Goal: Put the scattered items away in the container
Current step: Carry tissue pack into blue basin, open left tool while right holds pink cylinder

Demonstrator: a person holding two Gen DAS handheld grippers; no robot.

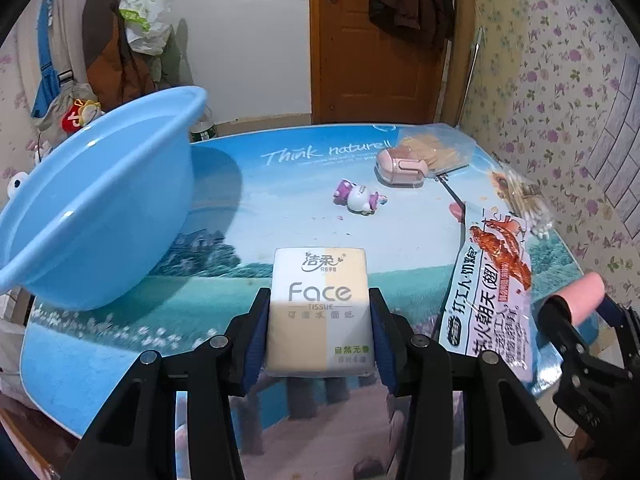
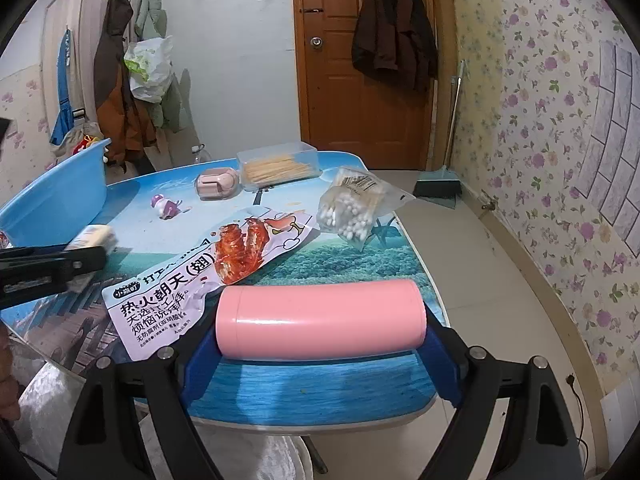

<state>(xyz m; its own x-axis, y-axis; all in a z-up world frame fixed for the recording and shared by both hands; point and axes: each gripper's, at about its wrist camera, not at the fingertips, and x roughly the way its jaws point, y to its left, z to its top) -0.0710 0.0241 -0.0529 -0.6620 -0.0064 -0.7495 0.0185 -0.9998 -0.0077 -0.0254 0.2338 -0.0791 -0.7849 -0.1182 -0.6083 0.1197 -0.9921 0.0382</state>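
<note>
My left gripper [image 1: 318, 320] is shut on a white and cream tissue pack [image 1: 320, 304], held just above the table's near part. The blue plastic basin [image 1: 100, 200] stands close on its left. My right gripper [image 2: 320, 332] is shut on a pink cylinder bottle [image 2: 320, 318] lying crosswise between its blue pads, near the table's front right edge. In the right wrist view the left gripper [image 2: 76, 260] and tissue pack [image 2: 94, 236] show at the left, beside the basin [image 2: 56, 200]. The right gripper's bottle [image 1: 588, 292] shows at the lower right of the left wrist view.
On the table lie a snack packet [image 2: 224, 264], a bag of cotton swabs [image 2: 352, 208], a clear box of toothpicks [image 2: 280, 166], a pink case [image 2: 216, 184] and a small purple toy [image 2: 166, 206]. Coats hang on the wall and door. A dustpan [image 2: 438, 188] stands on the floor.
</note>
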